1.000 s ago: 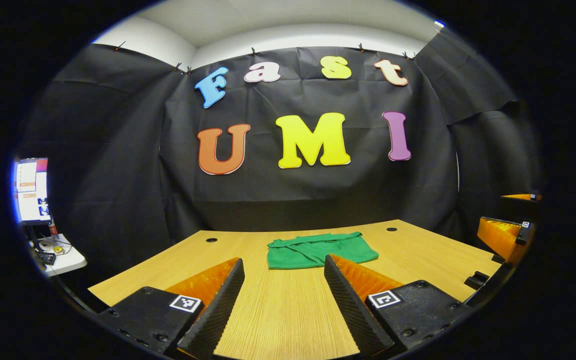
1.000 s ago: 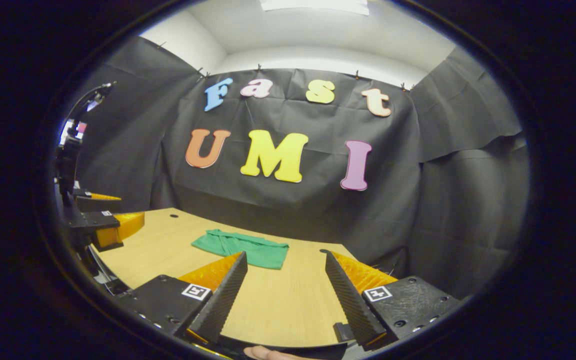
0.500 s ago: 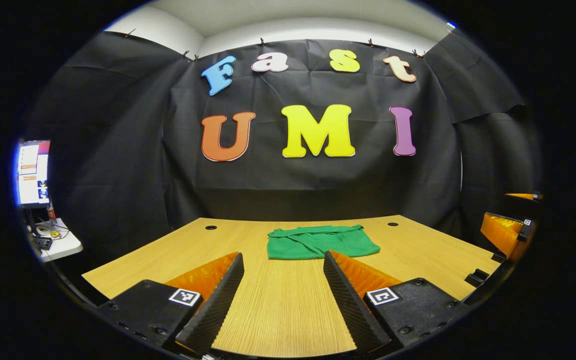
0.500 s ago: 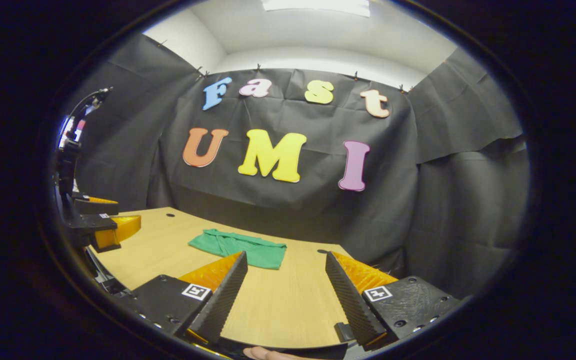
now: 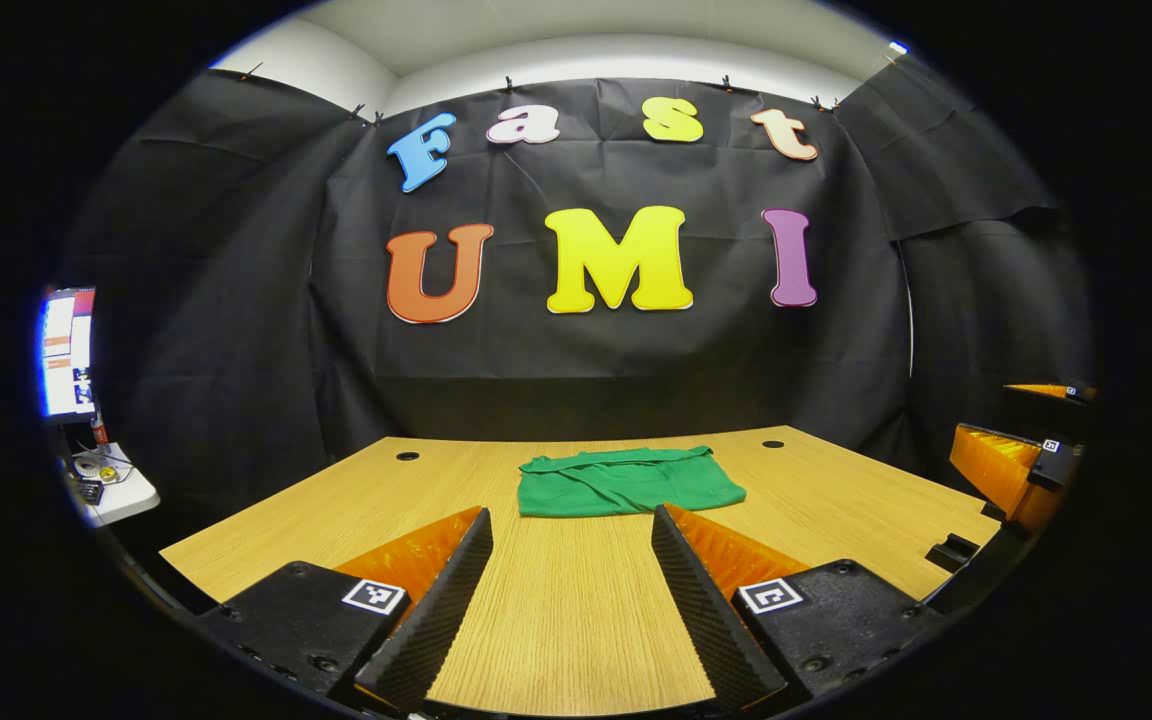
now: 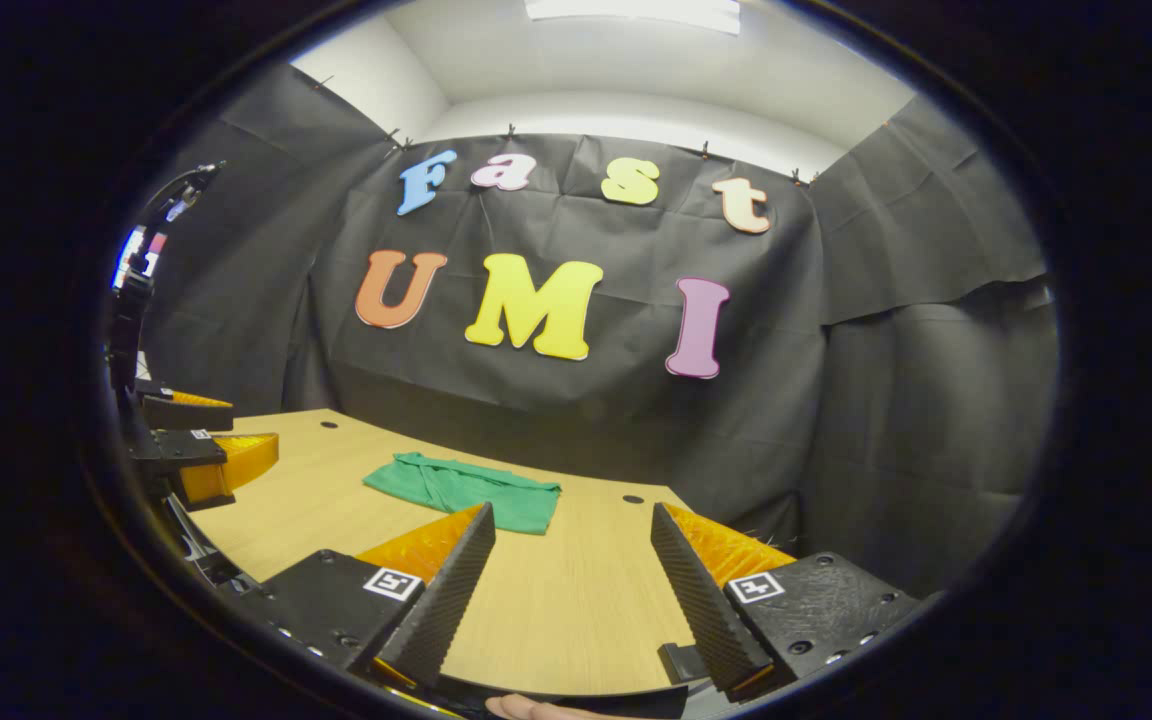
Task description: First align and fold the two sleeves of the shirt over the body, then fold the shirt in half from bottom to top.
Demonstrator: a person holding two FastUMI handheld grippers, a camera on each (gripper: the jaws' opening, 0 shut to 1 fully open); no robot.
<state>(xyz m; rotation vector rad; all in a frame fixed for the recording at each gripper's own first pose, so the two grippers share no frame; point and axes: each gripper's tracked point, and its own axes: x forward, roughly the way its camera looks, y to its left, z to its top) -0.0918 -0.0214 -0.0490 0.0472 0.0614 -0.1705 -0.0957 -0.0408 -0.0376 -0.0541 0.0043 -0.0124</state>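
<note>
**Both grippers clear, shirt looks folded**

Left gripper (image 5: 569, 600) is spread wide, nothing between its fingers, held above the near part of the table (image 5: 336, 505). Right gripper (image 6: 568, 595) is likewise released and empty, over the near right part of the table; the left gripper view catches it at the far right edge (image 5: 1021, 470).

The green shirt (image 5: 626, 482) lies flat toward the far middle of the table, well apart from both grippers. It reads as a compact, roughly rectangular stack, so I judge both sleeve folds and the bottom-to-top fold done. The step in hand is just backing off.

To do that well I'd keep both grippers high and away from the cloth so nothing drags a layer open.

Long axis runs left-right across the table. A bunched ridge, probably the collar side, runs along the far edge; can't tell for certain.
</note>
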